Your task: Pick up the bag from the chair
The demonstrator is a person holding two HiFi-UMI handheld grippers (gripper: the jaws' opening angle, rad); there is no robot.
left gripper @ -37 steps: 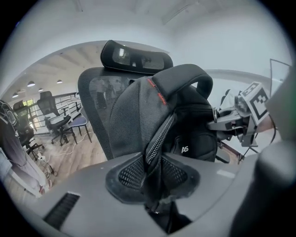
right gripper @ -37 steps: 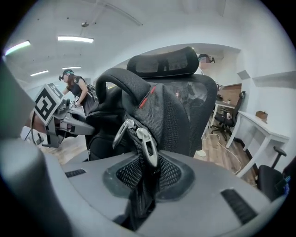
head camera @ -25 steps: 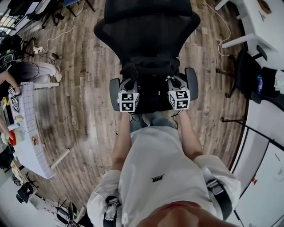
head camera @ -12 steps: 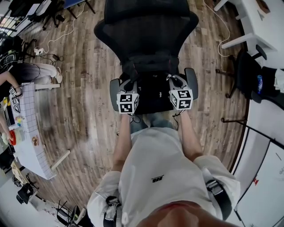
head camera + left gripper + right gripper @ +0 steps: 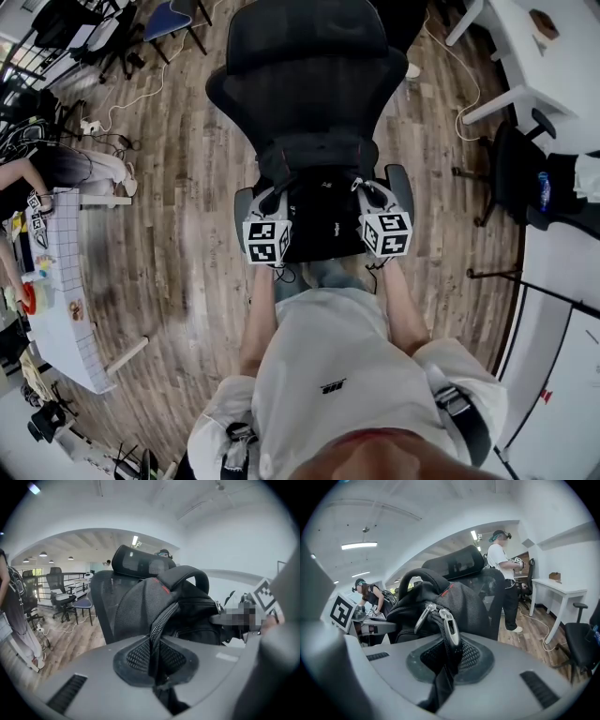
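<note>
A black backpack (image 5: 321, 204) stands on the seat of a black mesh office chair (image 5: 309, 66). My left gripper (image 5: 275, 200) holds it at its left side and my right gripper (image 5: 368, 193) at its right side. In the left gripper view the left gripper (image 5: 157, 667) is shut on a black strap that runs up to the backpack (image 5: 187, 606). In the right gripper view the right gripper (image 5: 443, 667) is shut on a strap with metal zipper pulls (image 5: 446, 619) of the backpack (image 5: 454, 597). Its top handle (image 5: 185, 573) arches upward.
The chair's armrests (image 5: 242, 204) flank the bag. A white desk (image 5: 548, 47) and a dark chair (image 5: 525, 173) stand at the right, and a white table (image 5: 66, 281) at the left. A person (image 5: 502, 578) stands behind the chair. Cables (image 5: 131, 75) lie on the wooden floor.
Both grippers have drawn back toward me, still holding the bag's straps, and the bag's top has come with them. The head view has shifted slightly.
</note>
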